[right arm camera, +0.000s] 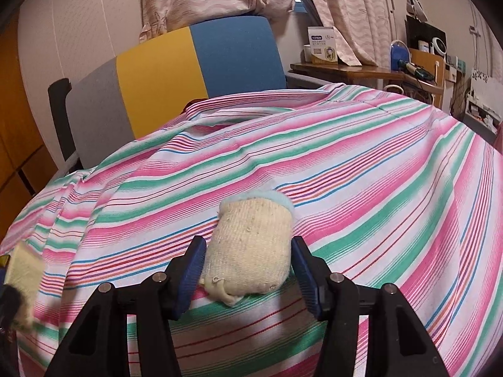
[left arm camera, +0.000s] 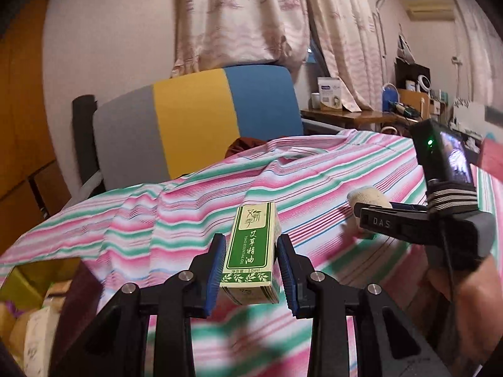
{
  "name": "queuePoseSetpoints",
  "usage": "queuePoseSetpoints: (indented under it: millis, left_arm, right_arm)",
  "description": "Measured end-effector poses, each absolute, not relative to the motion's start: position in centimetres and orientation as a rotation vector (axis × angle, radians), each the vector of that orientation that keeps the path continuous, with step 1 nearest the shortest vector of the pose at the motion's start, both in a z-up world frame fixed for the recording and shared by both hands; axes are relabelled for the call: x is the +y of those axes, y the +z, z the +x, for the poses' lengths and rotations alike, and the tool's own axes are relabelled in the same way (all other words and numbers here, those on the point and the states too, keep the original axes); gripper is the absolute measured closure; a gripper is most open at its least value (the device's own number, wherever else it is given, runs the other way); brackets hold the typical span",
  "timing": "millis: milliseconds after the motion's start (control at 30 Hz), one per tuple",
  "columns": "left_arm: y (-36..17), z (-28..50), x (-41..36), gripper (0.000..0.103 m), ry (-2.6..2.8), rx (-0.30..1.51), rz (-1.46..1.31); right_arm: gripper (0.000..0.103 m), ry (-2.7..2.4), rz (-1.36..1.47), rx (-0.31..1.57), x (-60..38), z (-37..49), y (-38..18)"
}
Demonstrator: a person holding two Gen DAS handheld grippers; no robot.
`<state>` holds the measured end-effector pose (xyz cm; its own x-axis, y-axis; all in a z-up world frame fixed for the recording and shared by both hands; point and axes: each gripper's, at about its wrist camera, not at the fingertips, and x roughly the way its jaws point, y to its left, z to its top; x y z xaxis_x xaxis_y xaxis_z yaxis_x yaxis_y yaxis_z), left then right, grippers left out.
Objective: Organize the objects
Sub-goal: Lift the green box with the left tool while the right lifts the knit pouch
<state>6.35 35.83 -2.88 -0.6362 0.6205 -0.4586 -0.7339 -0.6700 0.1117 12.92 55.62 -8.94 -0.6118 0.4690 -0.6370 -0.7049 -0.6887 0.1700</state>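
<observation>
Now your left claw [left arm camera: 251, 267] grips green box [left arm camera: 250, 251]; right claw [right arm camera: 248, 273] clamps rolled sock [right arm camera: 251, 251] on striped cloth [right arm camera: 345, 172].

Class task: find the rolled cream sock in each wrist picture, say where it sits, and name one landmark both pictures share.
Left wrist view: the rolled cream sock shows at right of centre, partly hidden behind the right gripper, on the striped cloth.
Right wrist view: it sits low in the centre, between that gripper's blue pads.
Shared landmark: the grey, yellow and blue chair back.
</observation>
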Motion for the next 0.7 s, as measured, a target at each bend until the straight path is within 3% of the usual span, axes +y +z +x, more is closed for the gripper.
queuePoseSetpoints:
  millis: [433,700]
  left_arm:
    - [-0.4,6.9,25.2,0.069,2.462,0.242,-0.525]
    - [0.0,5.3,19.2,0.069,2.573,0.154,-0.585]
  right_arm:
    - [0.055,2.362,-0.747,0.312,52.4,11.3,-7.6]
    - [0.052,2.382,-0.802,0.405,53.5,11.2,-8.1]
